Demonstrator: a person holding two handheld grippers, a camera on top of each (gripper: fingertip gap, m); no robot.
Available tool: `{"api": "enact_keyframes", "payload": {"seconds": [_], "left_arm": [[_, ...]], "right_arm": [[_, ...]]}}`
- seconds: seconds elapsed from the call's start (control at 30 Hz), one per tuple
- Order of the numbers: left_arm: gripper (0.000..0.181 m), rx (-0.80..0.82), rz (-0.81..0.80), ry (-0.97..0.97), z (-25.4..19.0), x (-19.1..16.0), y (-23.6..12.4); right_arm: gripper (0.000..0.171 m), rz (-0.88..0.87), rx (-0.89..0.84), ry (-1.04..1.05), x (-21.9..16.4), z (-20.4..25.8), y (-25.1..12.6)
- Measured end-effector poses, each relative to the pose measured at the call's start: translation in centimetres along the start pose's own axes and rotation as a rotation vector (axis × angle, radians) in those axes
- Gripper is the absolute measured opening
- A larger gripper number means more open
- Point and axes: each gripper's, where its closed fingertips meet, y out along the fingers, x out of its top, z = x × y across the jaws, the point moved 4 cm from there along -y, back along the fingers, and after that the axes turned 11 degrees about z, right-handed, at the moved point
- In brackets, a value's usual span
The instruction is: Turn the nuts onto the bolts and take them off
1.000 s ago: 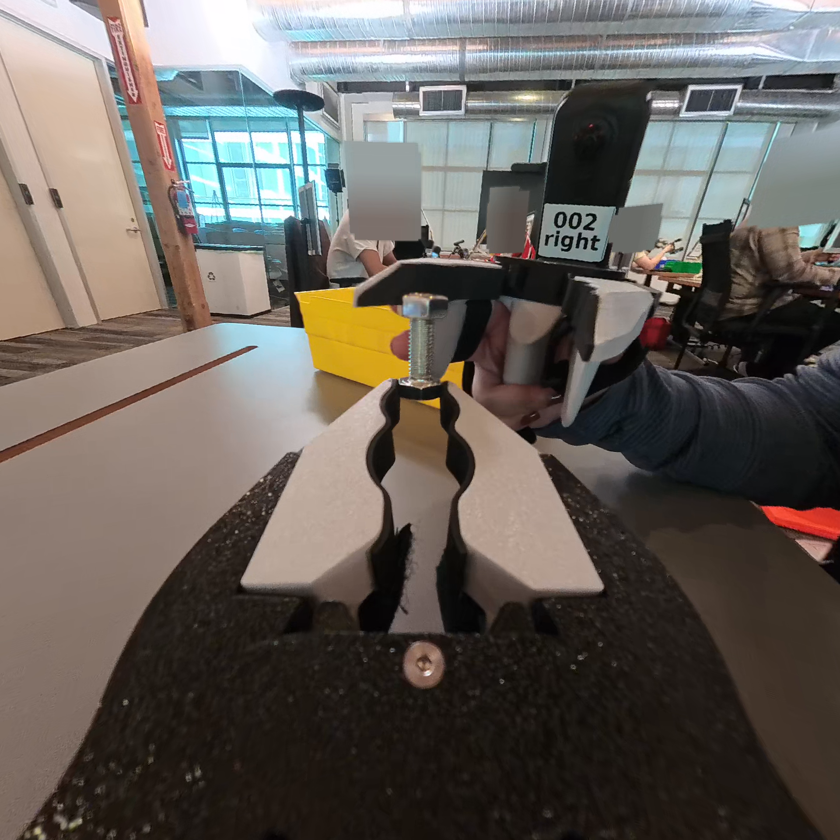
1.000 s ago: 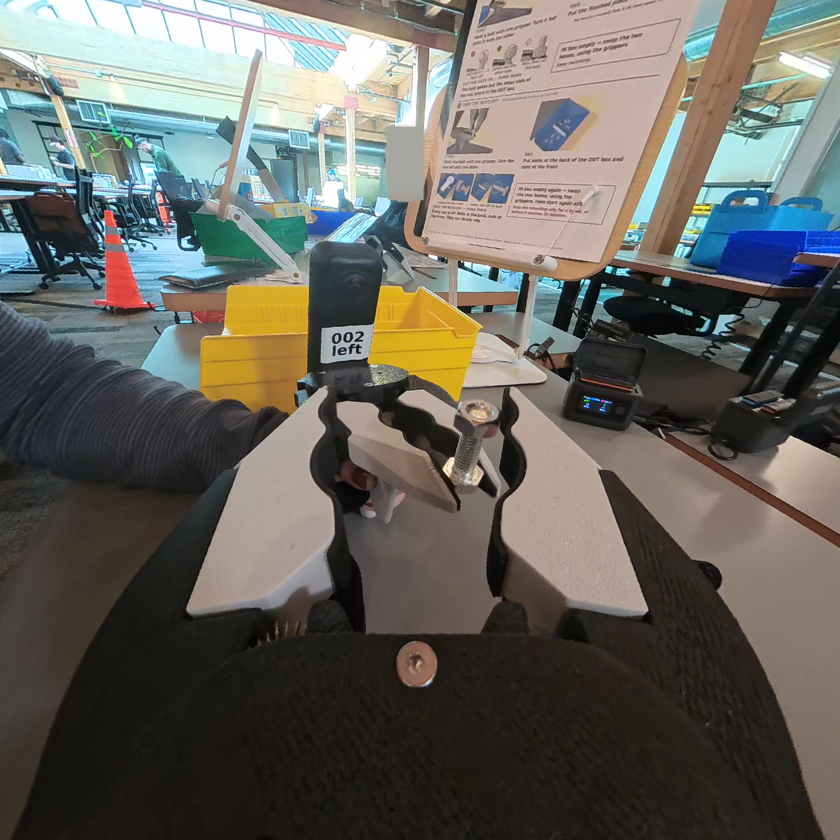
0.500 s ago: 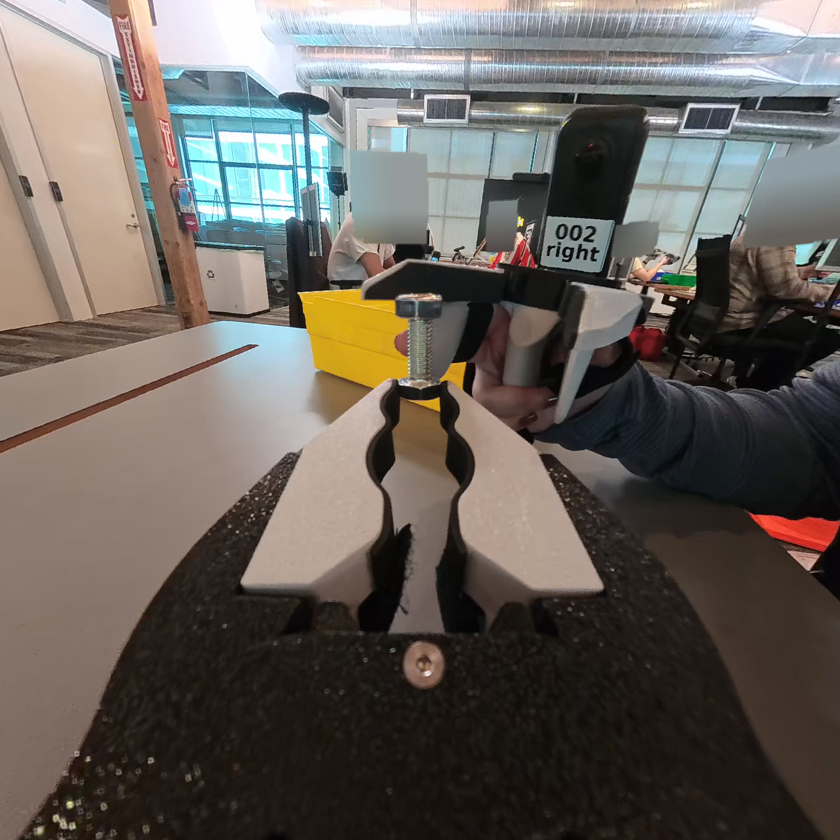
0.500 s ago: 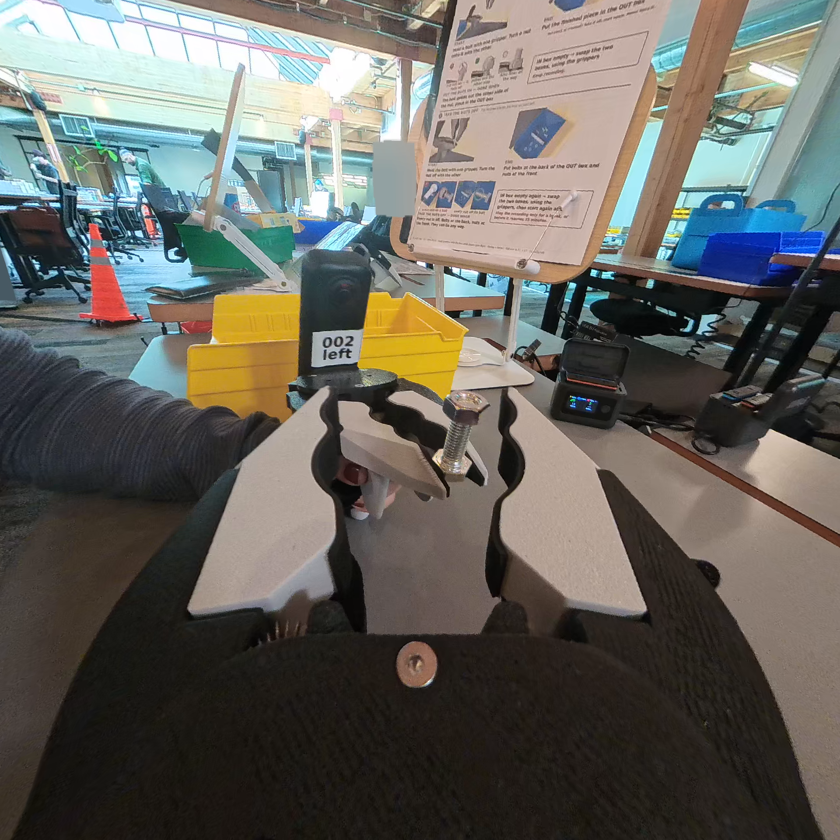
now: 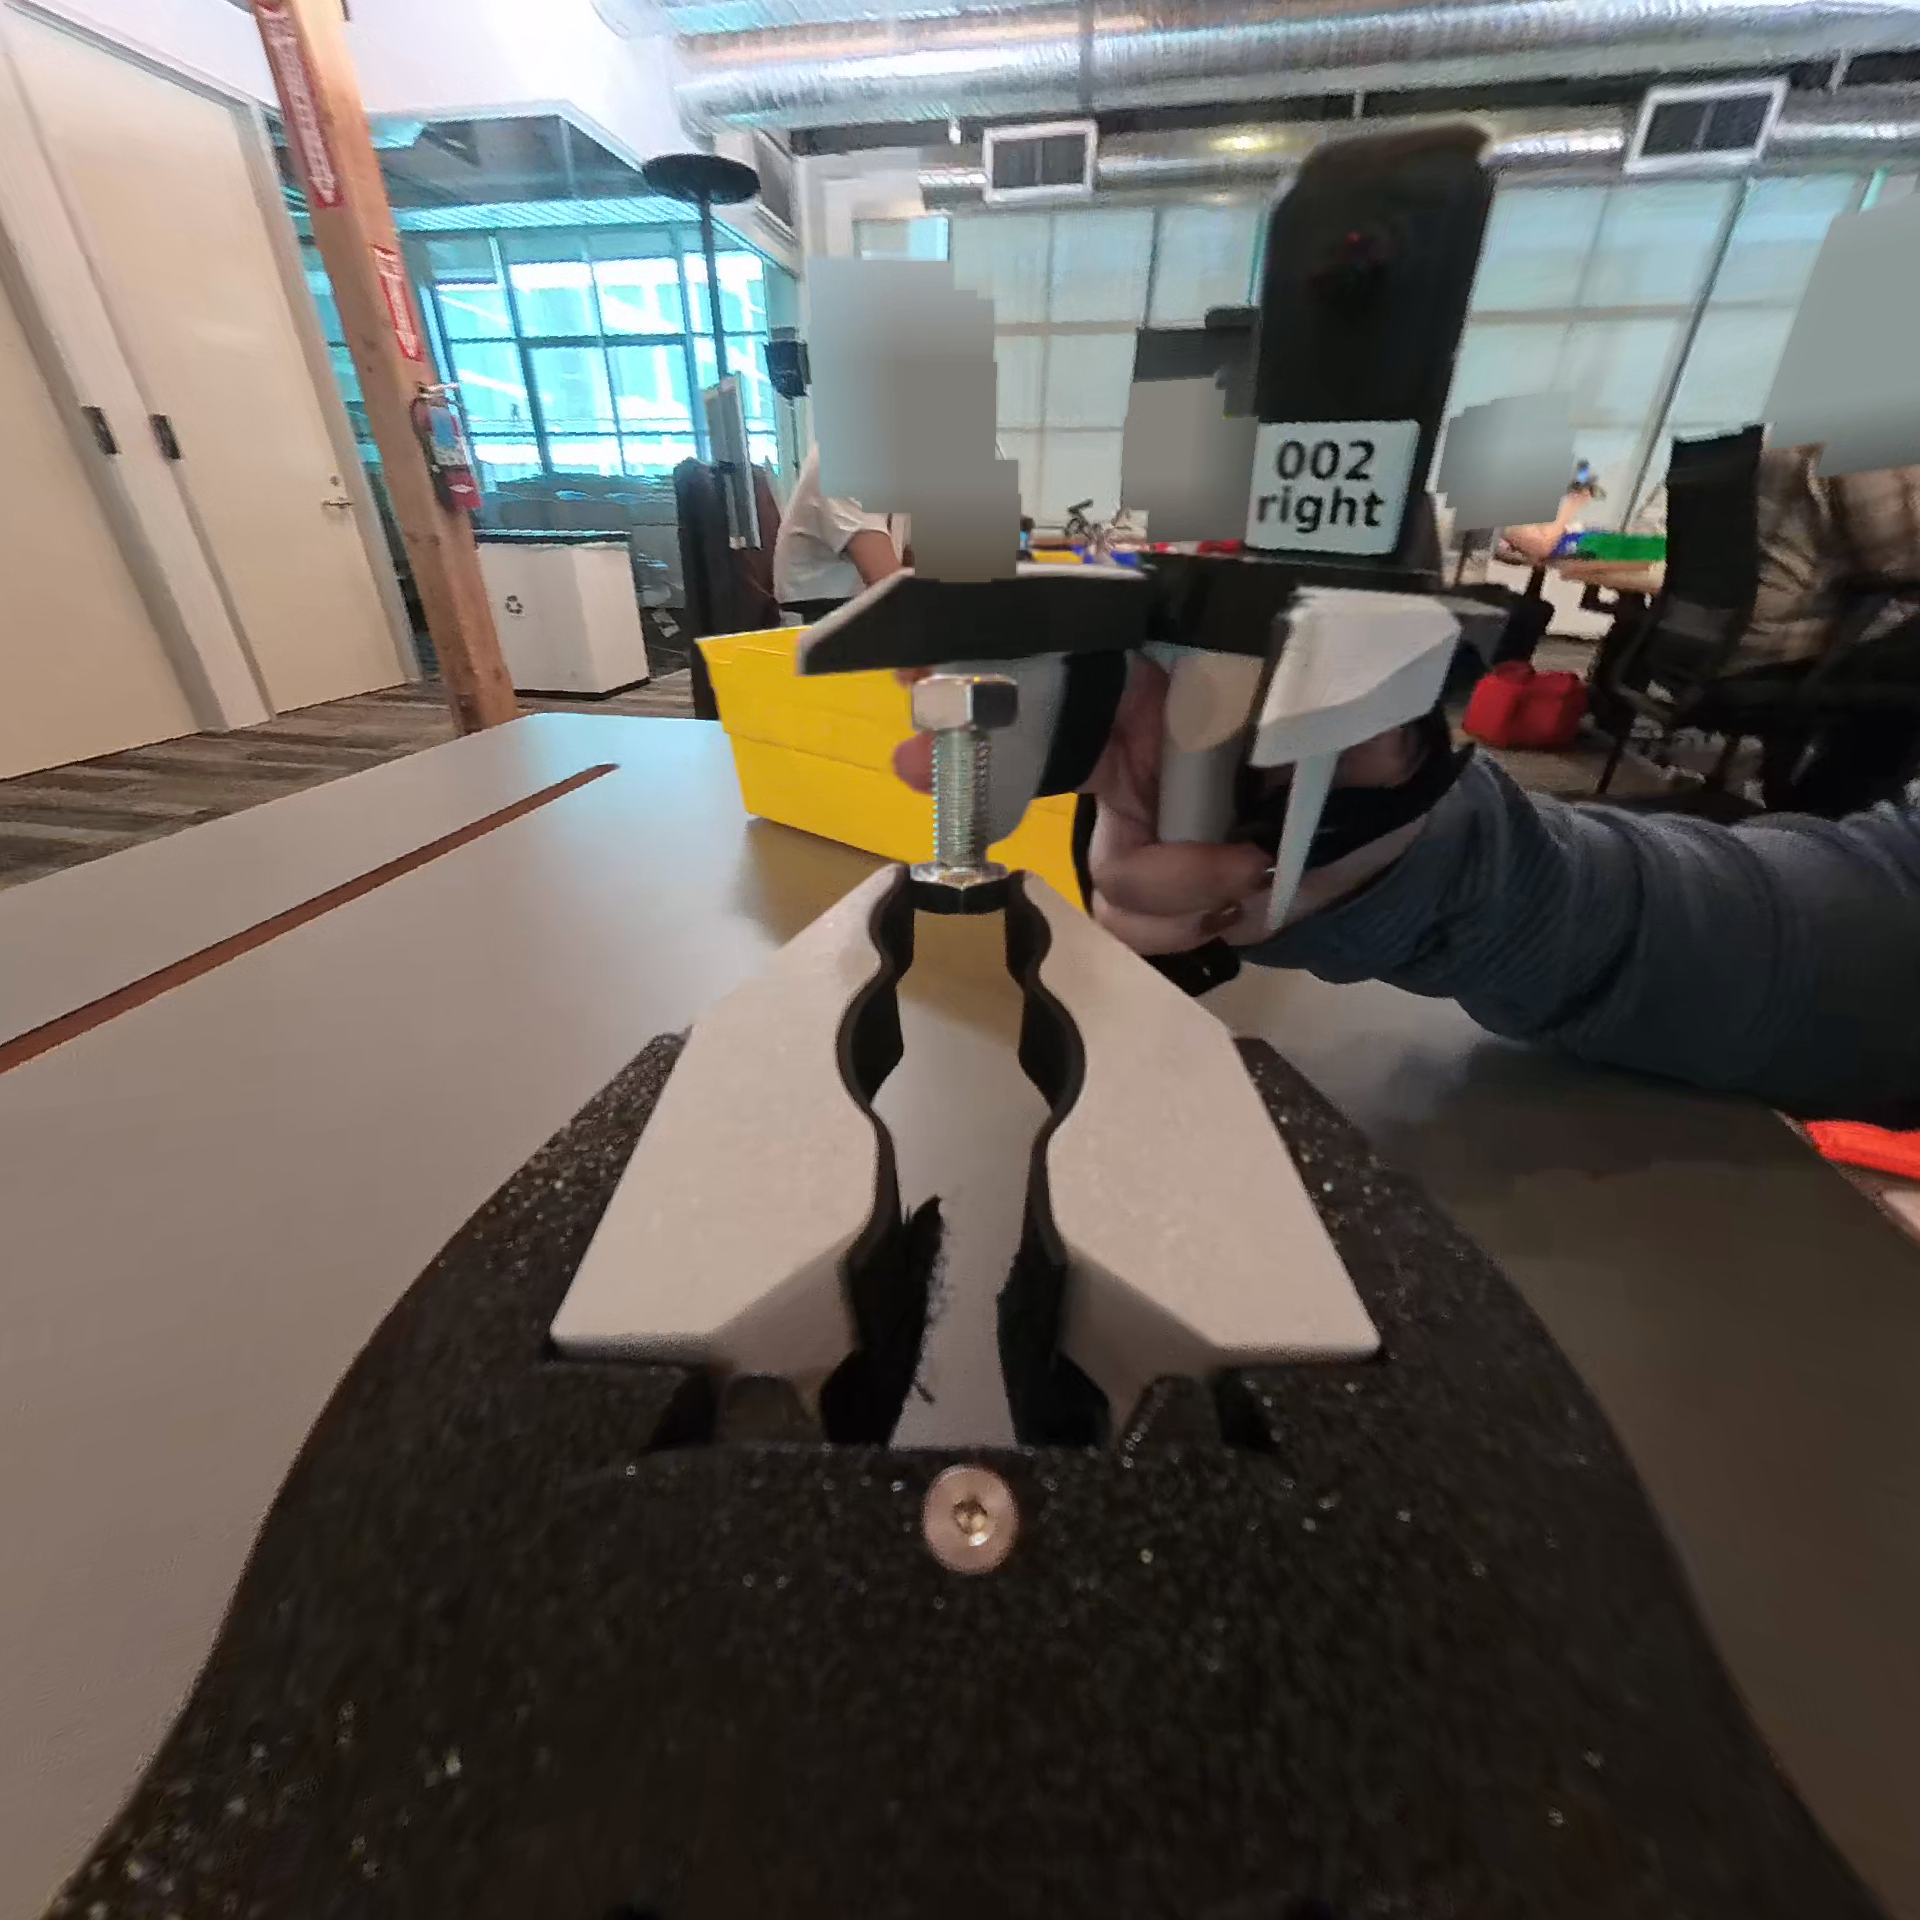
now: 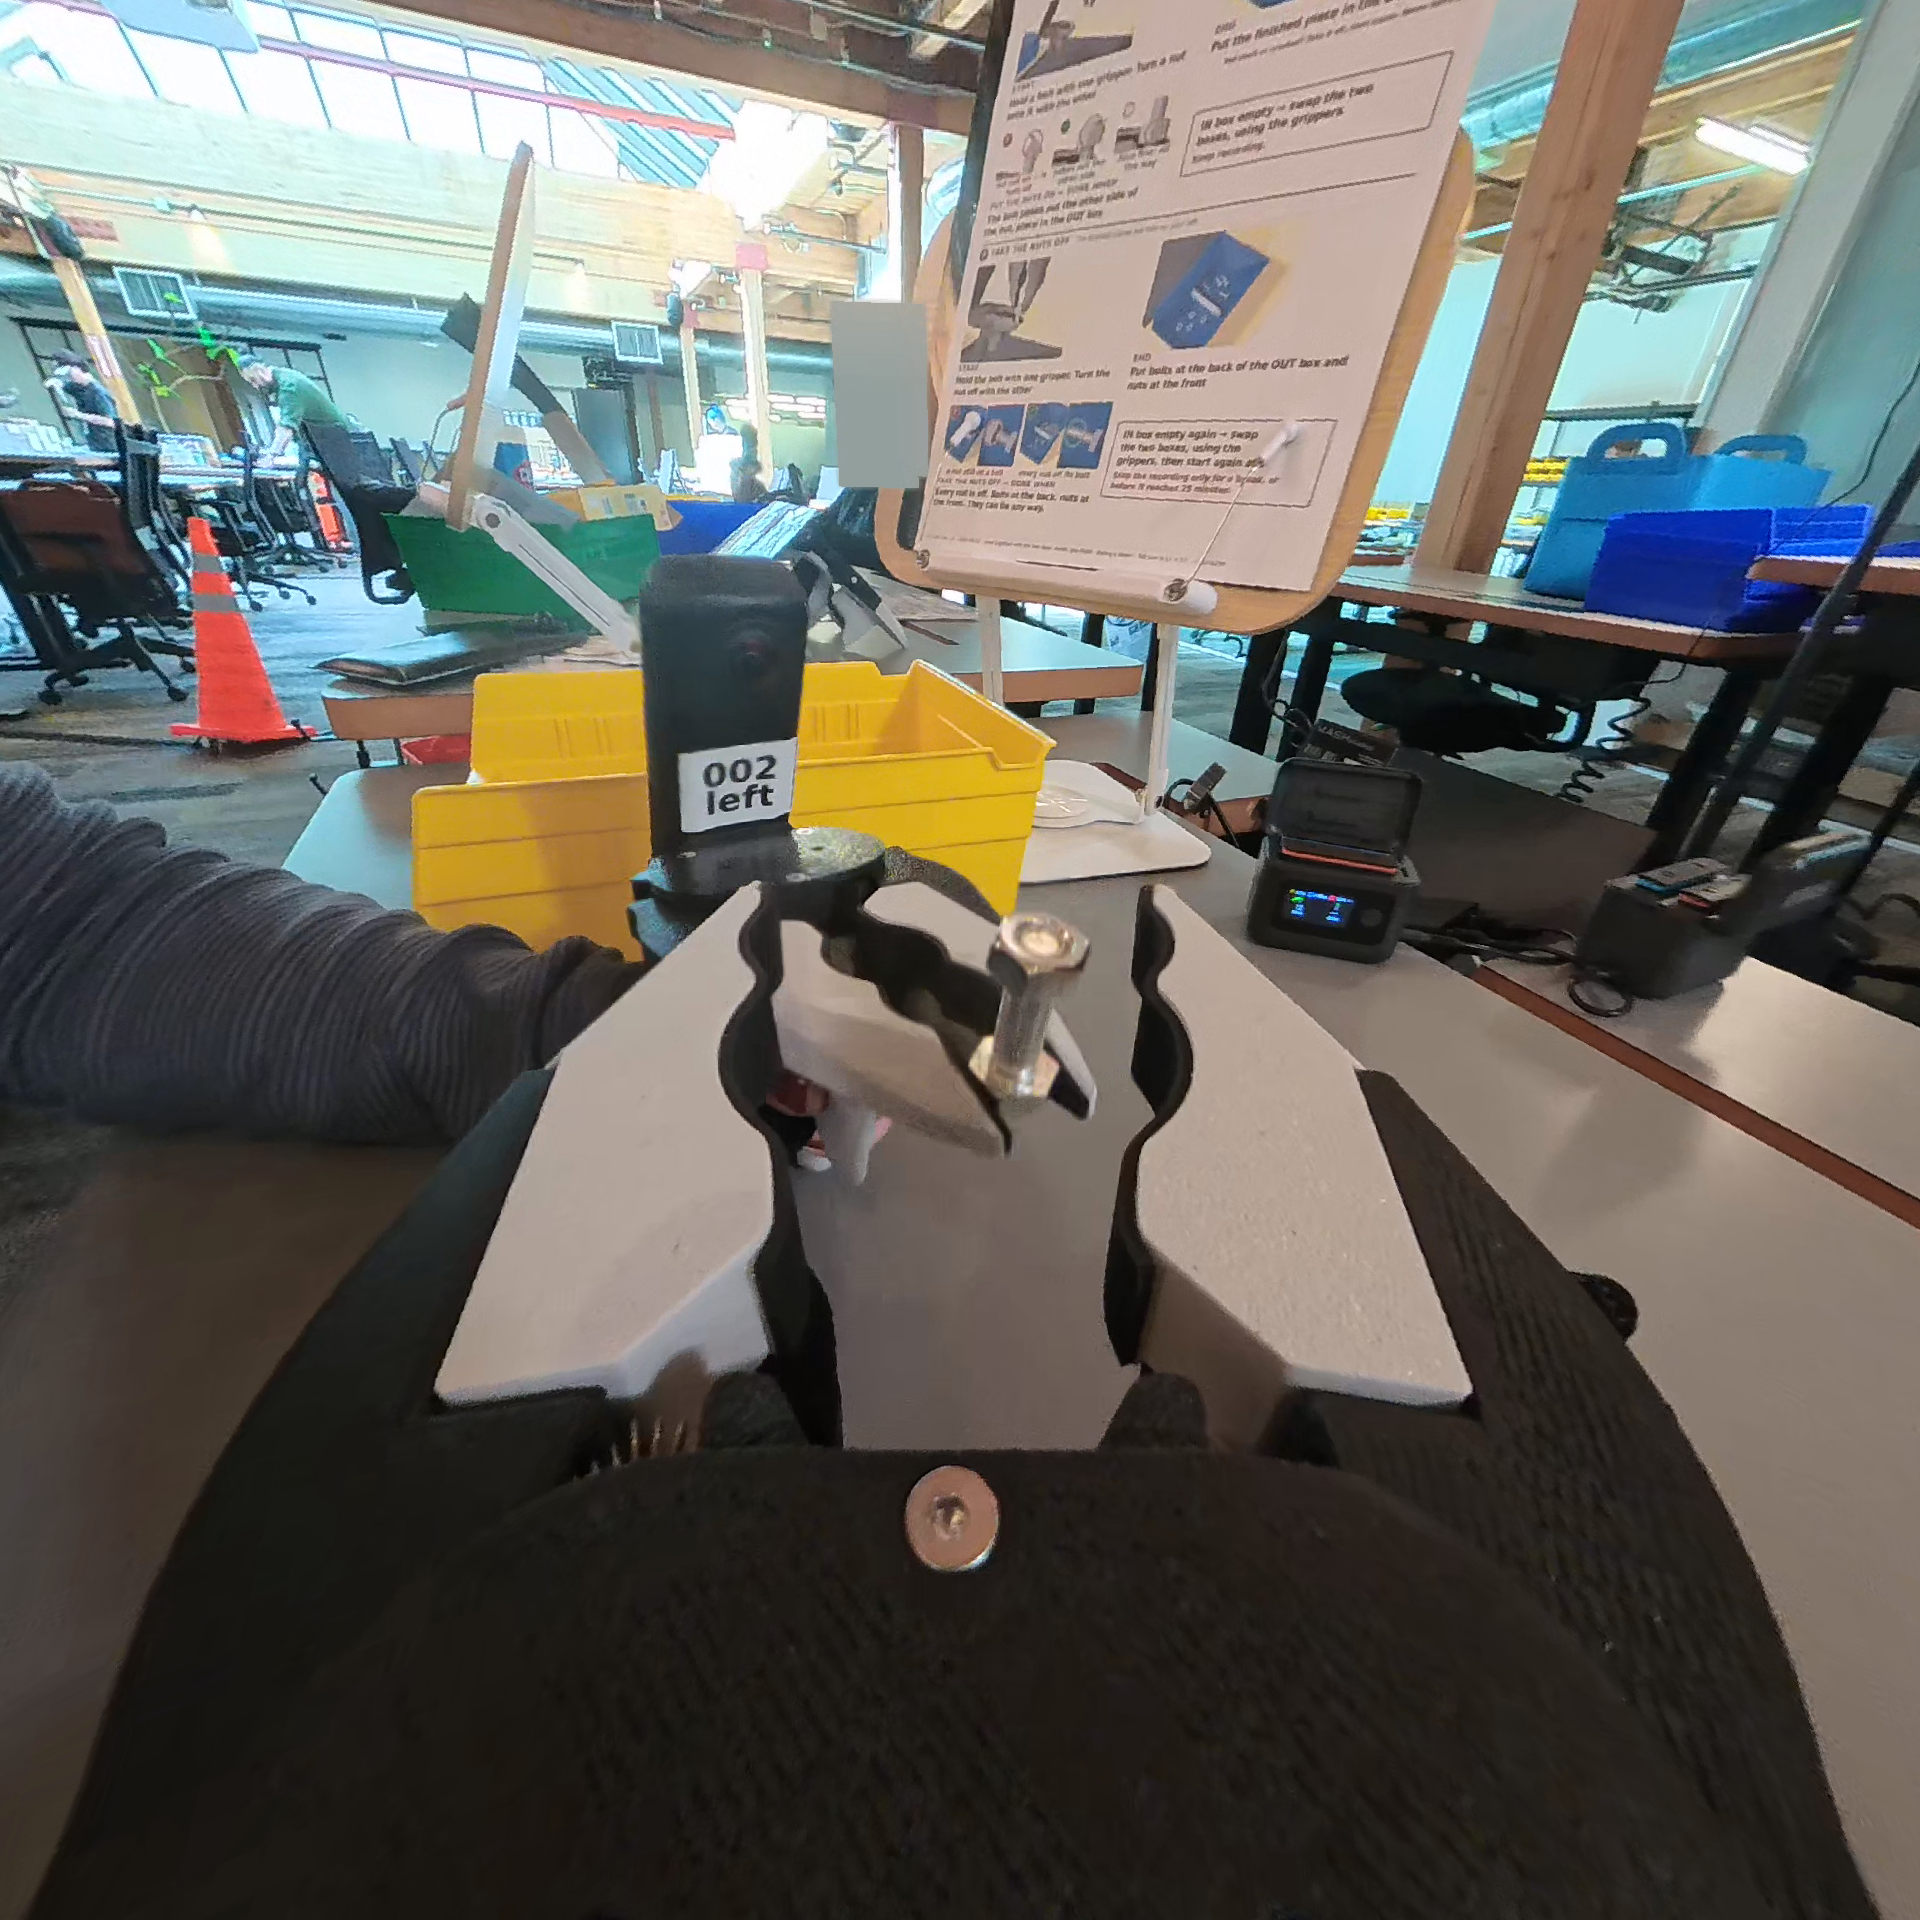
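My left gripper [image 5: 958, 896] is shut on a silver nut [image 5: 958, 881] at its fingertips, above the grey table [image 5: 312, 1091]. A silver bolt [image 5: 961, 790] stands upright out of the nut, hex head on top. My right gripper [image 5: 1039, 686] faces it with jaws wide apart, one black-lined finger [image 5: 977, 623] just above the bolt head. In the right wrist view the right gripper [image 6: 956, 914] is open and empty. The bolt [image 6: 1023, 1013] shows between its fingertips, nearer the right one, held through the nut [image 6: 1013, 1075] by the left gripper [image 6: 1023, 1091].
A yellow bin [image 6: 914, 748] stands on the table behind the grippers and shows in the left wrist view [image 5: 821, 748]. An instruction board on a white stand [image 6: 1195, 291], a small black device with a display [image 6: 1330, 883] and a charger with cables [image 6: 1683, 914] sit at the right. There is about 5 centimetres between the tips of the two grippers.
The right gripper has levelled out and shifted slightly over the bolt head, still open. The left gripper stays shut on the nut with the bolt upright.
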Motion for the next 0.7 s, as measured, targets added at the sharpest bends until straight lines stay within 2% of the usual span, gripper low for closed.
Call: {"api": "enact_keyframes", "payload": {"seconds": [0.1,0.27,0.5,0.7], "left_arm": [[0.015,-0.006,0.020,0.023,-0.5,-0.1,0.5],[0.015,0.098,-0.020,-0.052,1.4,0.1,-0.5],[0.015,-0.014,-0.002,-0.002,-0.3,0.0,0.3],[0.015,0.038,-0.040,-0.075,1.1,0.2,-0.5]], "right_arm": [[0.068,0.016,0.032,-0.011,-0.2,0.6,0.5],[0.068,0.027,0.014,0.003,-0.4,0.0,0.1],[0.067,0.018,0.031,-0.004,-0.4,0.4,0.5],[0.062,0.026,0.031,-0.001,-0.6,0.0,0.0]]}}
